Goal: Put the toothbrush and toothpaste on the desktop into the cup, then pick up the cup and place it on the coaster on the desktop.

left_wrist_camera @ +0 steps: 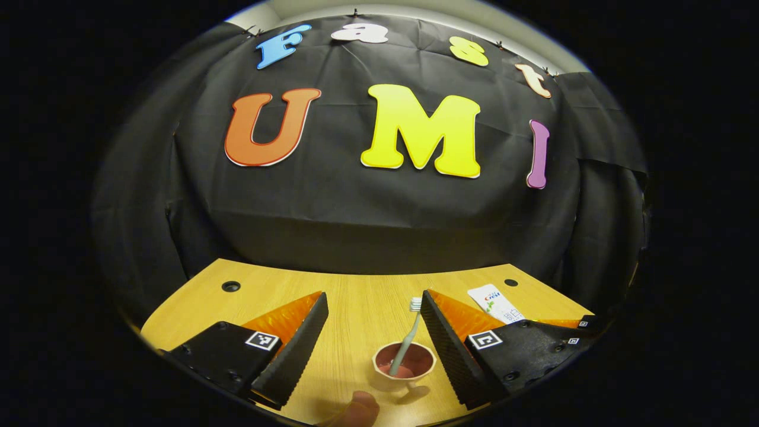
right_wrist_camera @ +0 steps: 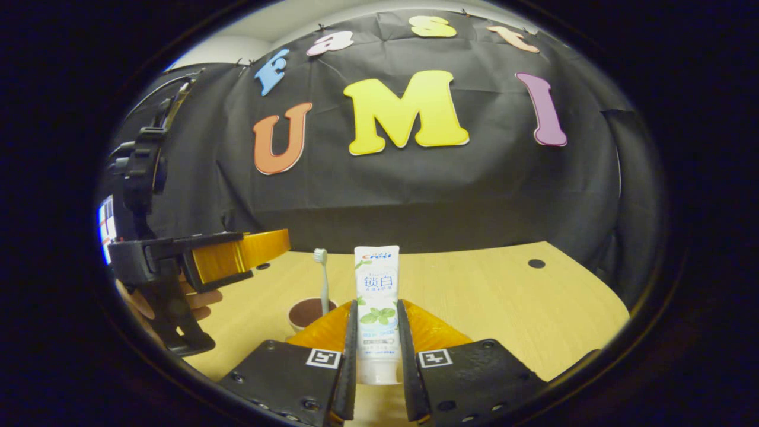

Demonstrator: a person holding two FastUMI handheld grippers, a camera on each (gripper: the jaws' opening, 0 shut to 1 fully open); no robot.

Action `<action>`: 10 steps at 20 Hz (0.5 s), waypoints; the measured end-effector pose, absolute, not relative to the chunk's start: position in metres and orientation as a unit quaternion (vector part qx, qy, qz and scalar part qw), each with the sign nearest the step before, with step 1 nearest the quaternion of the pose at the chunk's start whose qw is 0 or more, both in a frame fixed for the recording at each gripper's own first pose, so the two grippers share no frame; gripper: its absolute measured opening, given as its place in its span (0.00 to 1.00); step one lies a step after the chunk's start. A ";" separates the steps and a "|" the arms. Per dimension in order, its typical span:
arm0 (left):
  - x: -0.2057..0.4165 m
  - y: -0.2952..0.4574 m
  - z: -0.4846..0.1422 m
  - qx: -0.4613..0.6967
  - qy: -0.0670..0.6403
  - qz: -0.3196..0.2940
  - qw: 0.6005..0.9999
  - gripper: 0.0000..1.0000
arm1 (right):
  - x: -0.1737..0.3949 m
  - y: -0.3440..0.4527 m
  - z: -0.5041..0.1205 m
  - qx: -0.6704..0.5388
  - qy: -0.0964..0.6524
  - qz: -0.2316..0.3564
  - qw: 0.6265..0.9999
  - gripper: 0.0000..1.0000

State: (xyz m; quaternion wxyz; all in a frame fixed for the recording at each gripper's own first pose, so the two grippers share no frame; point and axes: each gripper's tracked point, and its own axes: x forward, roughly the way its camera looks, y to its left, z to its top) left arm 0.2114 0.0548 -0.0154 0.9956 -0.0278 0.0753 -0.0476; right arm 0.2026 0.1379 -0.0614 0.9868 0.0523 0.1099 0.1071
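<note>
The toothbrush (left_wrist_camera: 407, 344) already stands in the cup (left_wrist_camera: 404, 367), near the desktop's (right_wrist_camera: 533, 308) front edge. The toothpaste tube (right_wrist_camera: 377, 308) comes next: the right gripper (right_wrist_camera: 377, 356) clamps it upright, raised, and likely must carry it over the cup. The left gripper (left_wrist_camera: 373, 332) hangs wide open above the cup, holding nothing.
</note>
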 end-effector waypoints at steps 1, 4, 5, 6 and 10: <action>0.209 0.063 -0.012 -0.019 0.069 -0.037 0.997 1.00 | 0.209 0.146 -0.057 0.058 0.103 0.113 0.987 0.34; 0.201 0.080 0.007 -0.005 0.037 -0.021 0.999 0.99 | 0.226 0.169 -0.045 0.073 0.078 0.132 0.986 0.34; 0.199 0.083 0.011 -0.004 0.029 -0.022 0.999 0.99 | 0.231 0.176 -0.041 0.076 0.070 0.136 0.985 0.33; 0.197 0.083 0.015 -0.004 0.024 -0.026 0.999 0.99 | 0.236 0.183 -0.039 0.078 0.065 0.141 0.985 0.33; 0.193 0.089 0.022 -0.007 0.012 -0.029 0.999 0.99 | 0.254 0.204 -0.033 0.078 0.044 0.151 0.984 0.33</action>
